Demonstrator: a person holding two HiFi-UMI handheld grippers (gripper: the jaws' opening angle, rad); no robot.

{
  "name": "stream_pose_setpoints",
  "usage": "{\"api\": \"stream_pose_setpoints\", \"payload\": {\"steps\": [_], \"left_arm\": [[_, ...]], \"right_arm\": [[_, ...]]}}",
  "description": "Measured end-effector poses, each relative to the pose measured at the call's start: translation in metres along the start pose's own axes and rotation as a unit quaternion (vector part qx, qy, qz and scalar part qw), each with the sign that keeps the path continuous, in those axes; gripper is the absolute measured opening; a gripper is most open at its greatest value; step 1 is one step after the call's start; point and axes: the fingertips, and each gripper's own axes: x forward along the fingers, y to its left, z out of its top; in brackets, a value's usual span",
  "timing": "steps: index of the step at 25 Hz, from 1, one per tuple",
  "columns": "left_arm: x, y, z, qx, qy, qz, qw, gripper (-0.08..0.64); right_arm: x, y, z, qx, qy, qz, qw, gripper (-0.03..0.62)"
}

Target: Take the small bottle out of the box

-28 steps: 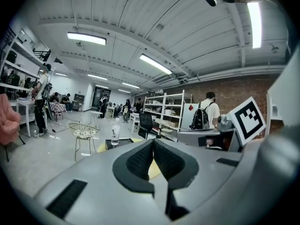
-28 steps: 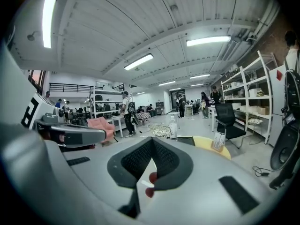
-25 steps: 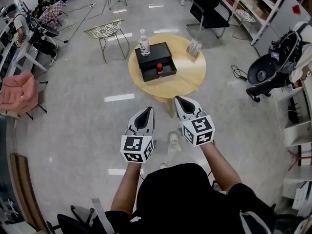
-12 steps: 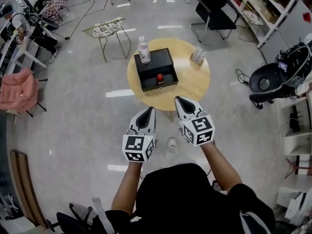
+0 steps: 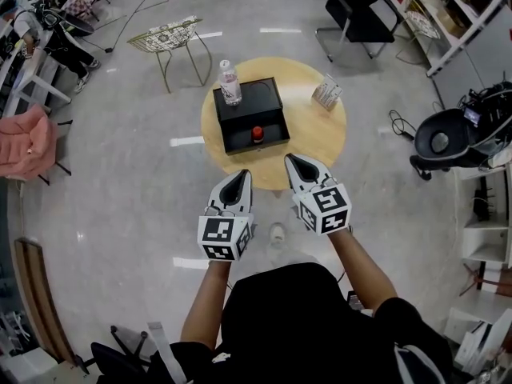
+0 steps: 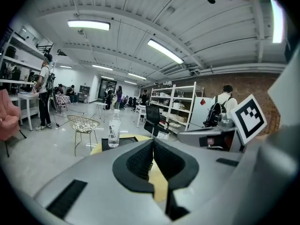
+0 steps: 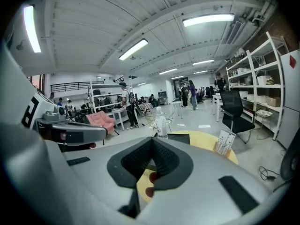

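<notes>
A black box (image 5: 250,110) lies on a round wooden table (image 5: 312,134). A small red bottle (image 5: 258,133) stands in the box's open front part. In the right gripper view, a bit of red (image 7: 153,176) shows through the gap under the pads. A clear water bottle (image 5: 230,82) (image 6: 114,130) (image 7: 161,125) stands at the box's far left corner. My left gripper (image 5: 241,175) (image 6: 153,142) and right gripper (image 5: 293,161) (image 7: 152,142) are side by side at the table's near edge. Both are shut and hold nothing, well short of the box.
A small card stand (image 5: 326,94) (image 7: 225,143) sits on the table's right side. Around the table are a wire chair (image 5: 170,37), a black office chair (image 5: 362,10), shelving (image 5: 464,6), a pink armchair (image 5: 24,142) and people at desks at the far left.
The table and box have drawn closer to both grippers in the head view. The two grippers now reach the table's near edge, and both stay shut.
</notes>
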Motion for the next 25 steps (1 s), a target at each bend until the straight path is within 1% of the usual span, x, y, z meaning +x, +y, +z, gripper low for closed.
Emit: {"api": "stream_pose_setpoints", "payload": {"steps": [7,12,16,21,25], "left_arm": [[0.034,0.009,0.003,-0.009,0.002,0.024,0.9997,0.012],[0.048,0.016,-0.004,-0.018,0.013,0.033,0.9992,0.012],[0.059,0.021,-0.012,-0.030,0.032,0.028,0.9987,0.012],[0.076,0.030,-0.020,-0.028,0.050,0.023,0.9981,0.012],[0.094,0.040,-0.021,-0.027,0.061,0.008,0.9977,0.012]], "right_arm": [[0.025,-0.027,-0.003,0.002,0.019,0.024,1.000,0.002],[0.039,-0.034,-0.010,0.006,0.034,0.035,0.999,0.002],[0.046,-0.038,-0.014,0.012,0.043,0.035,0.998,0.002],[0.057,-0.046,-0.014,0.023,0.042,0.037,0.998,0.002],[0.069,-0.055,-0.011,0.025,0.047,0.024,0.998,0.002]]}}
